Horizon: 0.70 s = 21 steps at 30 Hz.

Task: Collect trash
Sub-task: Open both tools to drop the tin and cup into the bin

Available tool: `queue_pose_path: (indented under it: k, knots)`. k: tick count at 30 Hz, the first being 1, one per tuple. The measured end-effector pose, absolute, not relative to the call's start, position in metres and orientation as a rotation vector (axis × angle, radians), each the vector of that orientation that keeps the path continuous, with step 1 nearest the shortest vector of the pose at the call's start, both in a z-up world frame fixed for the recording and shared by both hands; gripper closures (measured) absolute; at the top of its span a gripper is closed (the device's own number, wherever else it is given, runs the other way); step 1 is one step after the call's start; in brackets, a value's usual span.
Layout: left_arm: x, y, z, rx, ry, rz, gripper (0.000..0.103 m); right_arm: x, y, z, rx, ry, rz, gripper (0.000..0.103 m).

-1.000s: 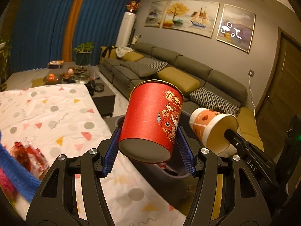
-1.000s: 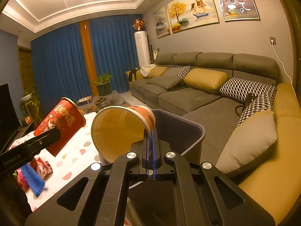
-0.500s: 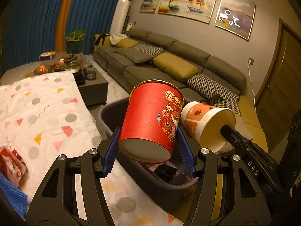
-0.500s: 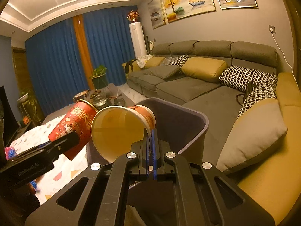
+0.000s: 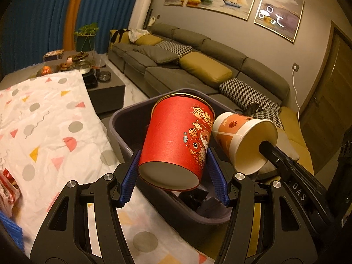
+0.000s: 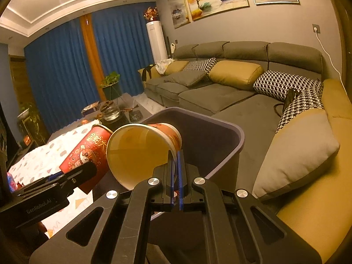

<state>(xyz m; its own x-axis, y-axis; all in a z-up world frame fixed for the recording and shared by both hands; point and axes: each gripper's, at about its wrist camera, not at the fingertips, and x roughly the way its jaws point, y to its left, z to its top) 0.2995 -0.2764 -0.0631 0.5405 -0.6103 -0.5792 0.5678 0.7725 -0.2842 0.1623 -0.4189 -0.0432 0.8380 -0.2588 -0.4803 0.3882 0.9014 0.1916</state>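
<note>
Both grippers have come down and forward, so the bin now sits close beneath the cups. The left gripper clamps the red cup by its sides, tilted over the bin. The right gripper, nearly pressed together, pinches the orange cup by its rim, just right of the red one.

Most of the purple bin's inside is hidden behind the red cup and the orange cup; only dark, shapeless scraps show at the bottom. A red snack wrapper and a blue ribbed object are cut off at the left edge. Small items on the far coffee table are too small to identify.
</note>
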Motion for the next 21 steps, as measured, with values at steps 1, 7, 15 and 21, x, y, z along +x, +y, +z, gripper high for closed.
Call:
queue_pose_path:
  k: [1, 7, 15, 21]
  knots:
    - [0.3, -0.277, -0.064, -0.063, 0.714, -0.701, 0.044, 0.163, -0.419, -0.044, 0.288, 0.466, -0.348, 0.099]
    - [0.304, -0.278, -0.071, -0.069, 0.733, -0.707, 0.044, 0.168, -0.423, -0.05, 0.294, 0.487, -0.359, 0.099]
    - [0.306, -0.279, -0.075, -0.071, 0.747, -0.714, 0.043, 0.177, -0.427, -0.054, 0.301, 0.508, -0.362, 0.099]
    - [0.301, -0.266, -0.071, -0.086, 0.726, -0.689, 0.024, 0.179, -0.429, -0.054, 0.296, 0.506, -0.348, 0.095]
